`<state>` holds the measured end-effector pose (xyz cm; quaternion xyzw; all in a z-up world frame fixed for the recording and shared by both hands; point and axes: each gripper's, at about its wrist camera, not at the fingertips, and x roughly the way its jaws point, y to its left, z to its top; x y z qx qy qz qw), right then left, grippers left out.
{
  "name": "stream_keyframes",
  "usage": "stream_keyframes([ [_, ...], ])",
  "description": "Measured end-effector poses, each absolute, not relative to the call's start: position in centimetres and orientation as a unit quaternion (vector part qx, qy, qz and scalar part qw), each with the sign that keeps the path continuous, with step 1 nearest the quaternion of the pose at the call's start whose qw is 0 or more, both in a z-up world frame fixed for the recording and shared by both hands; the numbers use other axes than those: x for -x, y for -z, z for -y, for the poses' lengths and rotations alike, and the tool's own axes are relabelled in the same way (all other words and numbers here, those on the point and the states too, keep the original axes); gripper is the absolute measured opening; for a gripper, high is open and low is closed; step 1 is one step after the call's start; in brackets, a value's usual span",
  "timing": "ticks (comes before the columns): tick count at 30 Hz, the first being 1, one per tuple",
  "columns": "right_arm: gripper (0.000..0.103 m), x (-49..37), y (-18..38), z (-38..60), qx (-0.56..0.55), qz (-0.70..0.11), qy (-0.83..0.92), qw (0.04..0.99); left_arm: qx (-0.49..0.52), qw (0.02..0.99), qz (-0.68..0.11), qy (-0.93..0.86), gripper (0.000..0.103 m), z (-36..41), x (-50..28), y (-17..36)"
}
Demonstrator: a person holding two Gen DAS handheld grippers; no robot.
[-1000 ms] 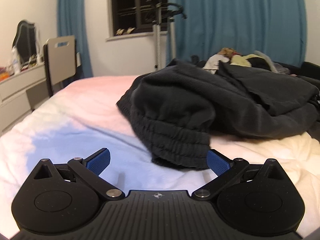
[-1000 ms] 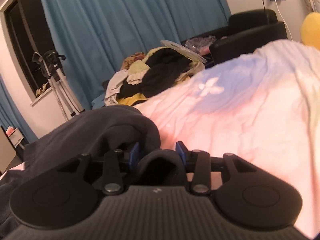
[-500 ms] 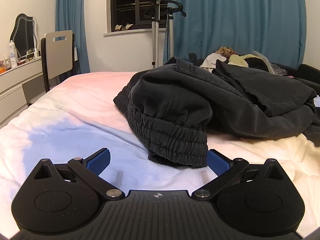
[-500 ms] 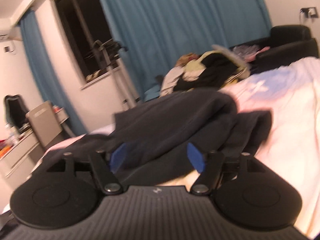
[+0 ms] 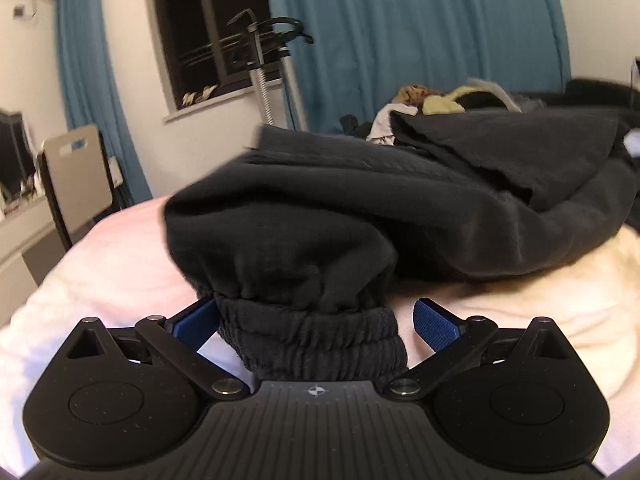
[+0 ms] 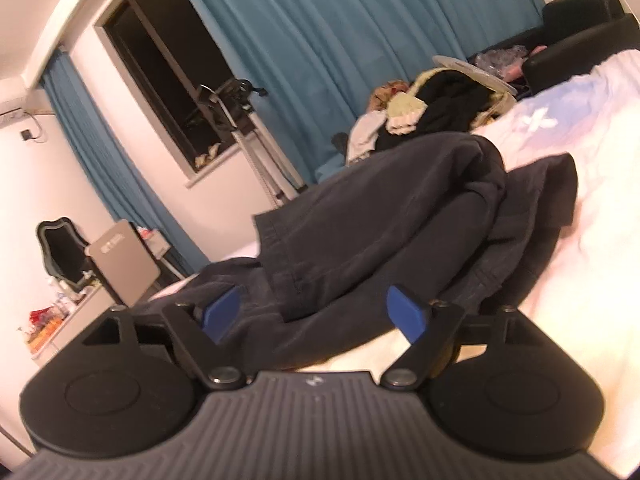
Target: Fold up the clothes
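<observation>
We had advanced the left tool, jaws wide, around the trousers' elastic cuff; the right tool, having released, stood wide: regrasp pending.

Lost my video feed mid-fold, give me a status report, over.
Left gripper open, ribbed cuff between its pads, not clamped. Right gripper open, over the dark garment. Garment bunched on bed. Nothing blocking.

The left gripper stands spread wide — the elastic, gathered cuff of the crumpled black fabric garment lies between its blue-padded fingers.
</observation>
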<state>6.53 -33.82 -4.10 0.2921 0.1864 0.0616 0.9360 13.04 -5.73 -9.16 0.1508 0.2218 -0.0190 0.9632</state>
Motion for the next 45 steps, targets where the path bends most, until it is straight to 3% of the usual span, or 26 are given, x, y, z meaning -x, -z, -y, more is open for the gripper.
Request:
stream_keyframes([
  [5, 0.082, -8.0, 5.5, 34.8, -0.306, -0.199, -0.071, 0.928, -0.188, 0.95, -0.248, -0.023, 0.1, 6.5, -16.3, 10.3],
  [10, 0.082, -8.5, 5.9, 35.1, -0.308, -0.196, -0.076, 0.928, -0.243, 0.94, -0.231, -0.063, 0.056, 6.9, -17.5, 9.1],
  [12, 0.082, -8.6, 5.9, 35.1, -0.309, -0.196, -0.077, 0.927, -0.284, 0.93, -0.218, -0.083, 0.045, 6.5, -17.6, 7.9],
  [18, 0.082, -8.4, 5.5, 35.3, -0.309, -0.191, -0.076, 0.928, -0.433, 0.879, -0.158, -0.124, 0.037, 3.8, -17.8, 3.0],
  [23, 0.082, -8.1, 5.1, 35.0, -0.299, -0.194, -0.08, 0.931, -0.641, 0.759, -0.07, -0.087, 0.037, 2.6, -15.1, 4.7],
  [25, 0.082, -8.0, 4.9, 34.9, -0.289, -0.194, -0.082, 0.934, -0.667, 0.736, -0.082, -0.074, 0.037, 1.2, -14.4, 6.7],
  [29, 0.082, -8.0, 4.9, 34.5, -0.265, -0.196, -0.081, 0.941, -0.652, 0.741, -0.152, -0.044, 0.04, -1.3, -13.2, 11.5],
  [31, 0.082, -8.1, 5.2, 34.4, -0.26, -0.202, -0.081, 0.941, -0.633, 0.755, -0.169, -0.034, 0.049, -1.6, -12.3, 13.5],
  [35, 0.082, -8.3, 5.4, 34.0, -0.25, -0.206, -0.083, 0.942, -0.588, 0.786, -0.184, -0.048, 0.056, -1.3, -11.9, 13.6],
  [36, 0.082, -8.4, 5.4, 33.9, -0.246, -0.205, -0.084, 0.943, -0.581, 0.791, -0.187, -0.048, 0.068, -1.4, -12.0, 13.2],
  [37, 0.082, -8.4, 5.3, 33.8, -0.243, -0.205, -0.085, 0.944, -0.575, 0.795, -0.187, -0.05, 0.087, -1.5, -12.0, 12.6],
  [38, 0.082, -8.4, 5.3, 33.7, -0.237, -0.204, -0.086, 0.946, -0.569, 0.799, -0.188, -0.055, 0.092, -1.6, -12.0, 11.9],
  [45, 0.082, -7.8, 4.6, 33.3, -0.217, -0.193, -0.086, 0.953, -0.506, 0.834, -0.219, 0.015, 0.095, -2.5, -8.2, 7.2],
])
